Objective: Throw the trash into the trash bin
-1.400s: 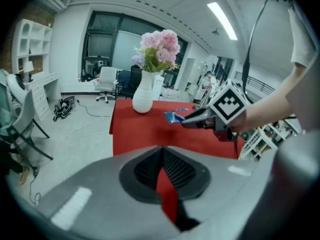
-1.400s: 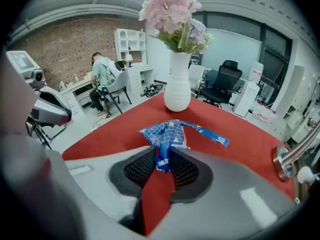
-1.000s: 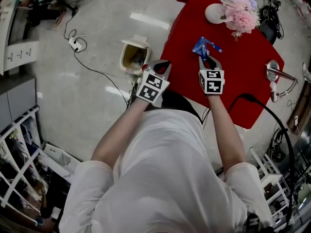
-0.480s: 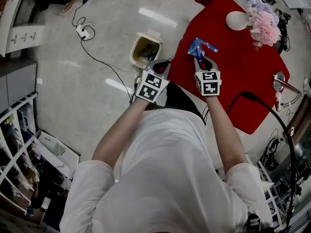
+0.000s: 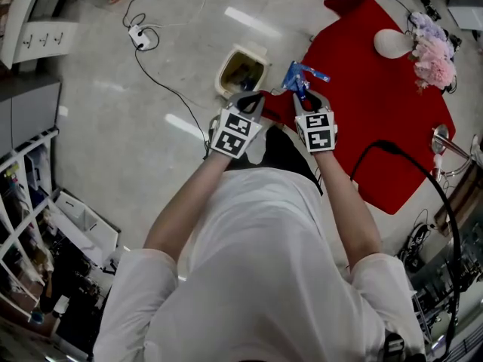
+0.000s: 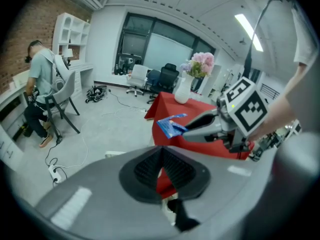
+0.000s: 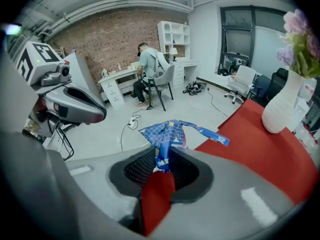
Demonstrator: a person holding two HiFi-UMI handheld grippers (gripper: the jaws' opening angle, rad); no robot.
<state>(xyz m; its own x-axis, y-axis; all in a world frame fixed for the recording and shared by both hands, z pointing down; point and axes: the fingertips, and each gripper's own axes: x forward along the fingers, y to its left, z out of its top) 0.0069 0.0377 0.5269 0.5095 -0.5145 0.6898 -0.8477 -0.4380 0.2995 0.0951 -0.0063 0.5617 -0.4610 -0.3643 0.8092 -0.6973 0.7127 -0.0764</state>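
Blue foil, crumpled and trailing a torn strip, is the trash here: a snack wrapper (image 7: 166,135) pinched by its lower end between the jaws of the right gripper (image 5: 303,95). The jaws stand narrow, closed onto the thin foil, and most of the wrapper sticks out past the tips. That grip by one end looks chosen so the wrapper will drop freely once the jaws part.

The wrapper hangs in the air near the corner of the red cloth (image 5: 377,119) that covers the counter, over the strip of floor between the counter and the trash bin (image 5: 223,78). The bin stands on the floor just beside that corner, lid off, its mouth open upward. The wrapper is near the bin's rim but not yet over the opening, by my reading.

The left gripper (image 5: 253,99) is level with the right one, on the bin's side, jaws together and holding nothing; it seems merely along for company. Farther off on the cloth stand a white vase (image 5: 392,44) and its pink flowers (image 5: 434,51), well apart from the work.
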